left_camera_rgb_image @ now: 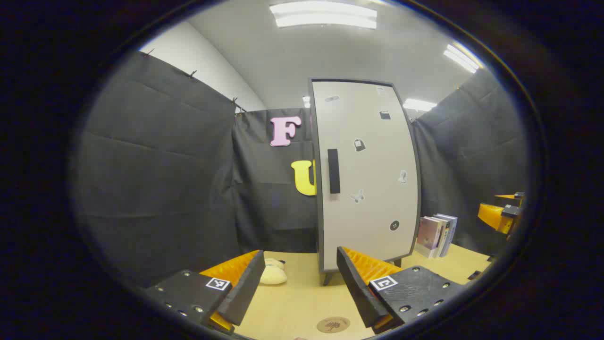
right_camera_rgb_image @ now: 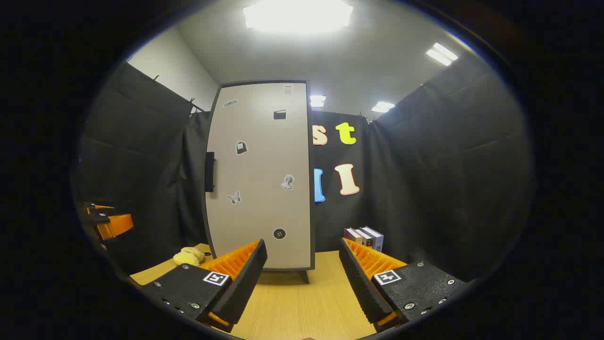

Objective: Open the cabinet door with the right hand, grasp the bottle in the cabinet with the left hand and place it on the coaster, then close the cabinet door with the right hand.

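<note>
One coaster (left_camera_rgb_image: pixel 333 324), left-view table (left_camera_rgb_image: pixel 292 302).

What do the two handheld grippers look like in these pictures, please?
The left gripper and the right gripper look alike: each has two wedge-shaped fingers with ribbed inner faces. Each finger is mounted on a flat black block studded with screws and carrying a small square black-and-white marker.

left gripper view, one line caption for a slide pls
Open left gripper faces the closed cabinet door, coaster on the table below.
</note>
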Demonstrator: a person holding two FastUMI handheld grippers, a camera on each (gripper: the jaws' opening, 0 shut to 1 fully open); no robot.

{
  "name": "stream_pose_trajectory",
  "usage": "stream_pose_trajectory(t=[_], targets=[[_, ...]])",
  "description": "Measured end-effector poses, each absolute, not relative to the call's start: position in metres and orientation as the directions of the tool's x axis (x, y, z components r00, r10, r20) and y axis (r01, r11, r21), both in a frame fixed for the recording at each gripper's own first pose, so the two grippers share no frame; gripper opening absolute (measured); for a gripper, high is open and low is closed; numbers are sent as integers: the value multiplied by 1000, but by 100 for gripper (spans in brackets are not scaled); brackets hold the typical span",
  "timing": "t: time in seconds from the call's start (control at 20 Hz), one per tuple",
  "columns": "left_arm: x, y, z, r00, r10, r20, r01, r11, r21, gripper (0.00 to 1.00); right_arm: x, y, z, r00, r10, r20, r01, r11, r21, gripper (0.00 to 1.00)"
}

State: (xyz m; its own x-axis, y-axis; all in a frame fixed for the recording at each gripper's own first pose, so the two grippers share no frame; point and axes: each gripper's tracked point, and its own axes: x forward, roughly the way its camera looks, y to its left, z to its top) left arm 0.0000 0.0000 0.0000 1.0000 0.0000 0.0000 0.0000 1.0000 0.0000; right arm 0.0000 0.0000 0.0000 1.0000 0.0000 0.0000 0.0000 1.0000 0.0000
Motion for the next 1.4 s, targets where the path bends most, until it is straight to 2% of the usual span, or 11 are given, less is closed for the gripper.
stream_pose_trajectory(t=[0.2, 0.25, 0.55, 0.8, 0.95, 1.1, 1.2, 1.4], targets=[[-2, 0, -1, 1000, 1, -5, -1, 1000, -3, 89, 0, 0, -1, 1000, 3, 0, -3, 1000, 4, 95], [-3, 0, -1, 1000, 2, -4, -2, 1000, -3, 94, 0, -1, -1, 1000, 2, 1, -2, 1000, 2, 95], [-8, 2, 4, 1000, 5, 18, -5, 1000, -5, 89, -2, -5, -4, 1000, -9, -1, 9, 1000, 1, 95], [-7, 2, 4, 1000, 10, 16, -10, 1000, -3, 94, -3, -8, -1, 1000, -13, 9, 13, 1000, 1, 95], [-9, 0, 8, 1000, 9, 25, -8, 1000, -12, 92, -3, -8, -1, 1000, -19, 10, 19, 1000, 10, 95], [-11, 2, 14, 999, 14, 39, -13, 1000, -11, 94, 0, -7, 1, 1000, -9, 12, 9, 1000, 20, 95], [-13, 5, 13, 999, 21, 37, -21, 1000, -7, 89, 5, -3, 3, 1000, 7, 14, -7, 1000, 20, 95], [-19, 14, 12, 999, 45, 31, -45, 999, -5, 89, 13, 11, 16, 999, 42, 32, -43, 999, 20, 95]])
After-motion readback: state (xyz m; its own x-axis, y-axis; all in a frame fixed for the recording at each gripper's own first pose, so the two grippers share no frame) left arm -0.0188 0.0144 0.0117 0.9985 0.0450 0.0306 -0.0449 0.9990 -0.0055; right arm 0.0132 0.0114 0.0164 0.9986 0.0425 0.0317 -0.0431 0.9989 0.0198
